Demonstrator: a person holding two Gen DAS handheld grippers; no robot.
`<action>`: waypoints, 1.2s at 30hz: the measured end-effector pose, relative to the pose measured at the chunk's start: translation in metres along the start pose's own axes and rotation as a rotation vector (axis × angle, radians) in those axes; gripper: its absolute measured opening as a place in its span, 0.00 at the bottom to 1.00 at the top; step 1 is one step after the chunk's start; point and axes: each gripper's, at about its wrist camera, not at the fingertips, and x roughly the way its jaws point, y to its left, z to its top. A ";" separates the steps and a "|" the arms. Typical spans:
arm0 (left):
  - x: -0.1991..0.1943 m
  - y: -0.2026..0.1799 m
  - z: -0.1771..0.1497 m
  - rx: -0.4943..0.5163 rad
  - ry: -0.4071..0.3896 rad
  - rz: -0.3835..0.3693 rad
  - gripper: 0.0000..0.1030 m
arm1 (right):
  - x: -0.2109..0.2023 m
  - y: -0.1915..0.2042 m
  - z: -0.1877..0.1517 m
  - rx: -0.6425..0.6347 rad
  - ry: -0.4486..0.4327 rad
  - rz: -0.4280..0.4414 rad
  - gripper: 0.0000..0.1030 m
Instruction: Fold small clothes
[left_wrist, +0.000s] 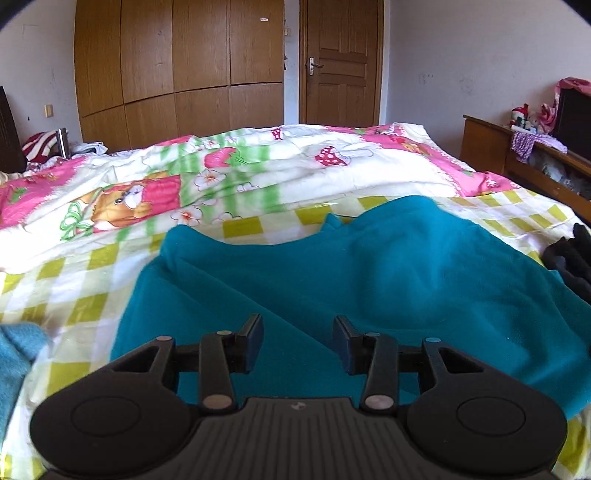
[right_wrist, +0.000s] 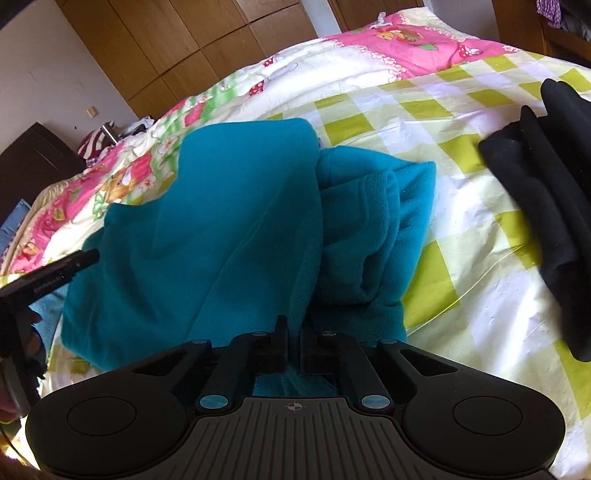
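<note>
Left hand-held gripper (left_wrist: 298, 341) jaws apart, empty; right hand-held gripper (right_wrist: 293, 343) pinching teal fleece (right_wrist: 229, 229); black garment (right_wrist: 546, 206) lying apart beside it.

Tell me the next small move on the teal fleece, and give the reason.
Probably close the left gripper on the near edge of the teal fleece. Its jaws stand open just above the cloth with nothing between them, while the right gripper looks nearly shut, seemingly pinching that same edge. The fleece lies rumpled on the checked sheet, so a fold likely needs both corners held.
</note>
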 end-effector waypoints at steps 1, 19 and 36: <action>-0.002 -0.003 -0.005 -0.003 0.004 -0.016 0.53 | -0.014 0.002 -0.005 -0.026 -0.025 -0.005 0.04; -0.020 -0.009 -0.018 0.038 0.009 -0.023 0.54 | -0.077 -0.009 -0.021 -0.132 -0.139 -0.224 0.46; -0.010 0.018 0.008 -0.049 -0.073 0.114 0.56 | -0.002 -0.037 0.056 0.075 -0.226 -0.057 0.06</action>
